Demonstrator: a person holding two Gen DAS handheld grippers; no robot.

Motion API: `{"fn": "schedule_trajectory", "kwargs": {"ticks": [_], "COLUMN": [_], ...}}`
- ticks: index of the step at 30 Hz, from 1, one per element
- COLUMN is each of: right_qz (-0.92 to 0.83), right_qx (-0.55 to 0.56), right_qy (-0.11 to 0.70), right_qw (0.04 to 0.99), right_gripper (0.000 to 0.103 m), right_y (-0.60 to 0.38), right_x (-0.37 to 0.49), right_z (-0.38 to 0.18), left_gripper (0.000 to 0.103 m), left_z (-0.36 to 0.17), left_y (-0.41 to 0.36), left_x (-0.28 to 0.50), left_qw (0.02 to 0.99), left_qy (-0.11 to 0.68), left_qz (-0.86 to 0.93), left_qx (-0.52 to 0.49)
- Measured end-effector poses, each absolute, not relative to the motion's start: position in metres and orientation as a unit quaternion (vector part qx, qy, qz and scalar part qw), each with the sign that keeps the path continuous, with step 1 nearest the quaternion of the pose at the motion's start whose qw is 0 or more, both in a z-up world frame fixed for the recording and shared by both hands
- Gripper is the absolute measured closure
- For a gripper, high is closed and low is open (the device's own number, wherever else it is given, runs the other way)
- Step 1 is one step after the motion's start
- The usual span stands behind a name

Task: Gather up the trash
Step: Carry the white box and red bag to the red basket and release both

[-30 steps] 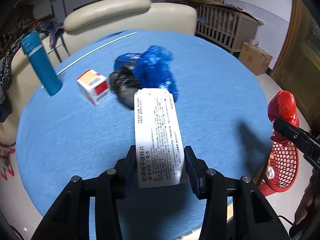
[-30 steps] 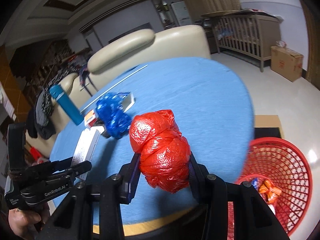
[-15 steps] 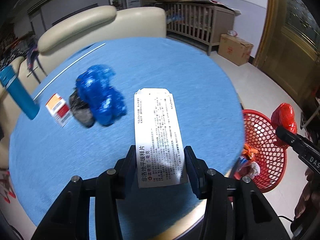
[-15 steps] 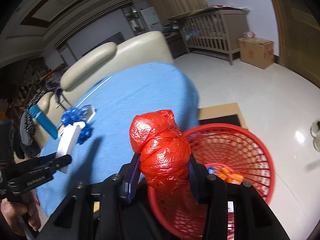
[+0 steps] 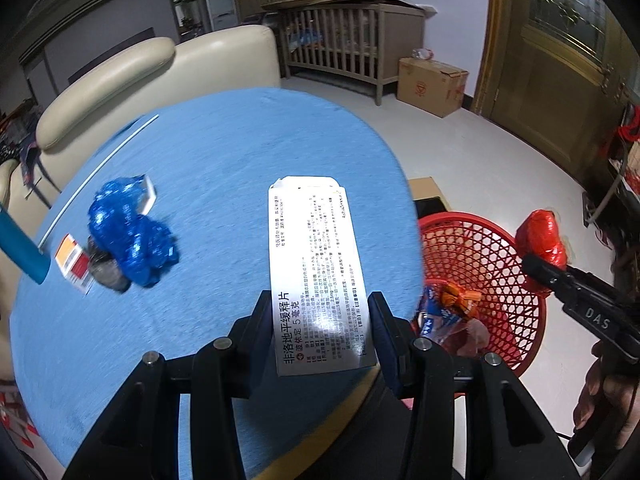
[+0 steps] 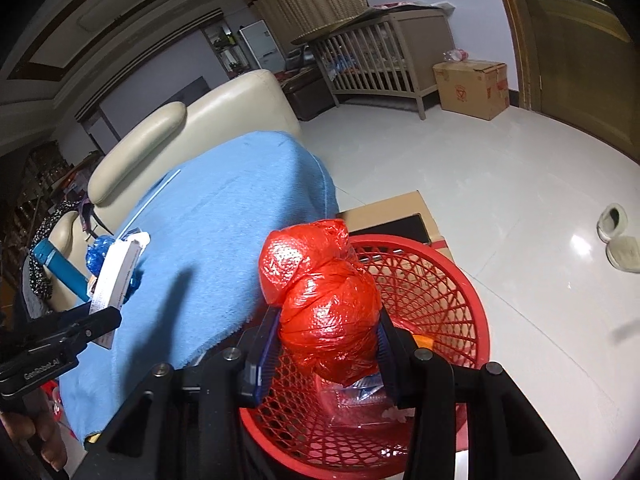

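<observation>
My left gripper [image 5: 320, 332] is shut on a white medicine box [image 5: 316, 264] with printed text, held over the right edge of the blue table [image 5: 224, 152]. My right gripper [image 6: 326, 352] is shut on a red plastic bag [image 6: 324, 304], held right above the red mesh basket [image 6: 448, 292], which stands on the floor beside the table and holds some wrappers. The red bag [image 5: 542, 240] and the basket [image 5: 492, 272] also show in the left wrist view. A blue plastic bag [image 5: 130, 236], a dark crumpled bag [image 5: 106, 272] and a small red-and-white box [image 5: 74, 264] lie on the table.
A blue bottle [image 5: 20, 248] stands at the table's left edge. A cream sofa [image 5: 160, 72] is behind the table. A wooden crib [image 5: 352, 36] and a cardboard box [image 5: 432, 84] stand on the far floor. A flat cardboard piece [image 6: 400, 216] lies by the basket.
Both grippers have swung right. The red bag has moved from beside the table to over the basket. The medicine box has moved toward the table's right edge.
</observation>
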State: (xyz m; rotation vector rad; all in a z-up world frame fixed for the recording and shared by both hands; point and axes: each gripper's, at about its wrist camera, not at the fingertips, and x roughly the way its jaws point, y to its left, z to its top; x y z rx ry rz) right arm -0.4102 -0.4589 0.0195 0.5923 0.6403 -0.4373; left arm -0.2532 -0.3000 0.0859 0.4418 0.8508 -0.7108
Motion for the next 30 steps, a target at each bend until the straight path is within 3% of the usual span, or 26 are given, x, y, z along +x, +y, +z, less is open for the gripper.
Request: {"fn": "schedule_trajectory", "kwargs": {"ticks": [26, 30], "right_qz": [-0.223, -0.224], "right_qx": [0.305, 0.311], "right_qy": [0.354, 0.372], "right_qw": [0.856, 0.845], "right_gripper": [0.057, 0.051], "right_y": [-0.476, -0.478], "right_x": [-0.424, -0.422], "right_z": [-0.022, -0.032], "left_gripper": [0.055, 0.055], "left_z": [0.074, 0.072], "left_y": [-0.361, -0.366], "left_x": [-0.295, -0.298], "left_qw": [0.798, 0.794], "left_qy": [0.389, 0.389], "left_qz": [-0.384, -0.388], "left_qx": [0.254, 0.259]}}
